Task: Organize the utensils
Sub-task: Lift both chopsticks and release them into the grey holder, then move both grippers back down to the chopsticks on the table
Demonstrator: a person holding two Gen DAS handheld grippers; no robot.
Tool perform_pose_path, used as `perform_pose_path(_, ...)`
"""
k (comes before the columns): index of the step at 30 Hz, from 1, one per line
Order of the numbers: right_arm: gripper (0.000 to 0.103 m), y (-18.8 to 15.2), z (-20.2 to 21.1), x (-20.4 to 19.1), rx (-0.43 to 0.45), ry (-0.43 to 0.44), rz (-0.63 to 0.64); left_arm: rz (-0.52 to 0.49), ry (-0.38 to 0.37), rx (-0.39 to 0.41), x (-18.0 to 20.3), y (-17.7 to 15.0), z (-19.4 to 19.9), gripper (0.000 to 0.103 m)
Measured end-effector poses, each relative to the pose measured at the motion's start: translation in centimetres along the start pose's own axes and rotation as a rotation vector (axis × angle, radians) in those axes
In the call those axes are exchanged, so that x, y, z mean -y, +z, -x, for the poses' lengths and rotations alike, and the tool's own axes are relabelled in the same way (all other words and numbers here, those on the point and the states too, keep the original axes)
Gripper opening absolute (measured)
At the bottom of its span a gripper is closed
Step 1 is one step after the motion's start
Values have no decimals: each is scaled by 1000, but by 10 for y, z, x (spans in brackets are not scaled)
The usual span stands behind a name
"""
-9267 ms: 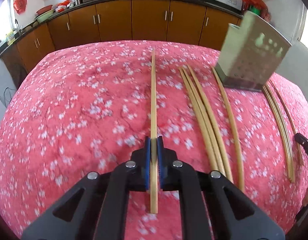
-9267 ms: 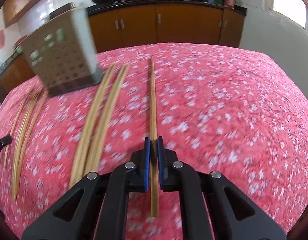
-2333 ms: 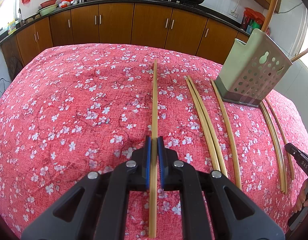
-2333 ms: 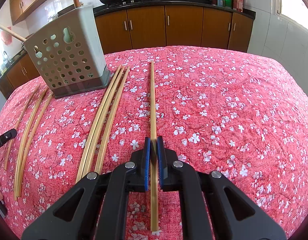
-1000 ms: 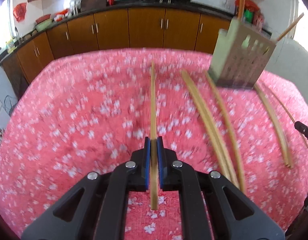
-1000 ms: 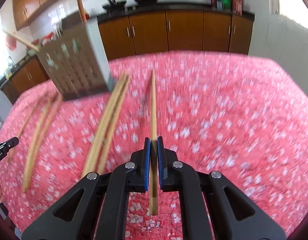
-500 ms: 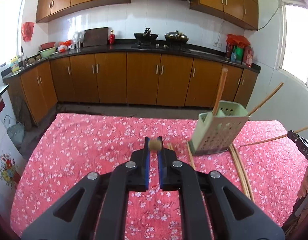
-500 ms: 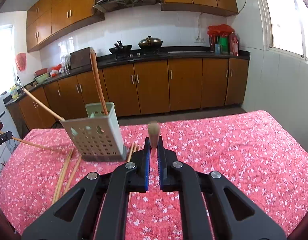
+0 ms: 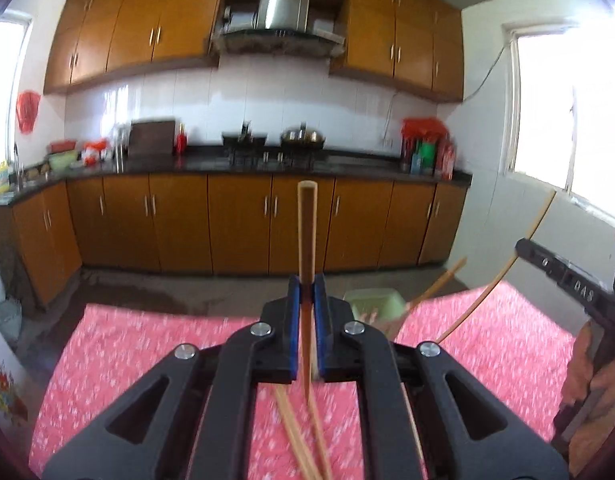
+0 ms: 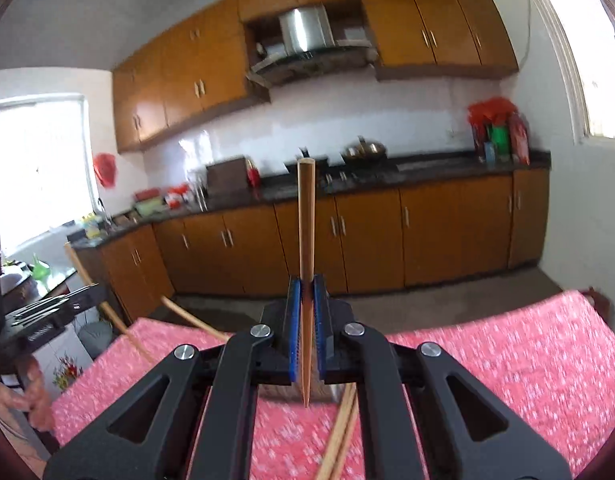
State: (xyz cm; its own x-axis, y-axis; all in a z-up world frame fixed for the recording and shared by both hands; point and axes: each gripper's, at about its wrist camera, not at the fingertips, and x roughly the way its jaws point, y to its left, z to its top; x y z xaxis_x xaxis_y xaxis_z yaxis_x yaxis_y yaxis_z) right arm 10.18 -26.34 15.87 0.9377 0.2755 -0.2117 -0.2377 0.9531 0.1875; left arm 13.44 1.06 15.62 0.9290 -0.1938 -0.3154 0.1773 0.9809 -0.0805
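A: We have one chopstick (image 9: 307, 240) clamped in the left gripper (image 9: 306, 328), the blue pads pressed flat on both sides of it, and it stands up ahead of us against the far cabinets (image 9: 235, 224).

B: Same on our other side. The right gripper (image 10: 306, 332) is pinched tight on a second chopstick (image 10: 306, 232), whose pointed end hangs just below the pads.

A: Both look like light, stiff bamboo. We judge they won't bend under the squeeze, but smooth, thin sticks can pivot or slide between flat pads.

B: So where we hold matters. On the right we grip near the thin end, so most of the length sits beyond the pads and may swing.

A: The green holder (image 9: 371, 303) sits just right of our left gripper, on the red floral cloth (image 9: 119, 344), with sticks already leaning out of it.

B: More chopsticks (image 10: 341, 436) lie loose on the cloth below us. We'd take those near mid-length, across the narrow sides.
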Motion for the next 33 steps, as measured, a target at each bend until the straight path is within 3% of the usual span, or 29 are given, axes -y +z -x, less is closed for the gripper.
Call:
perform_pose_path(6,7,17,-14,-17,118,-20,28,62,-9,148,22,40,-14,8)
perform_pose_path(10,7,13,-33,-16,157,-48,32,82,11,203,29,44,-38,8)
perform_pose_path(17,7,-7,-74,-9,62,-56,18,122,1,101,24,13,-90,8)
perform_pose_path(22,9,-17,-81,-7,13,-63,18,138,-4,41,17,0,-107,8)
perform_pose_path(24,15,-16,-79,-8,12,-65,23,141,-5,41,13,-2,-106,11)
perform_pose_path(25,24,-14,-76,-8,18,-66,25,141,-9,44,12,0,-104,12)
perform_pose_path(27,35,-11,-69,-9,38,-72,25,141,-7,56,8,1,-97,23)
perform_pose_path(33,38,-6,-35,8,62,-133,1,166,22,93,-13,4,-51,33)
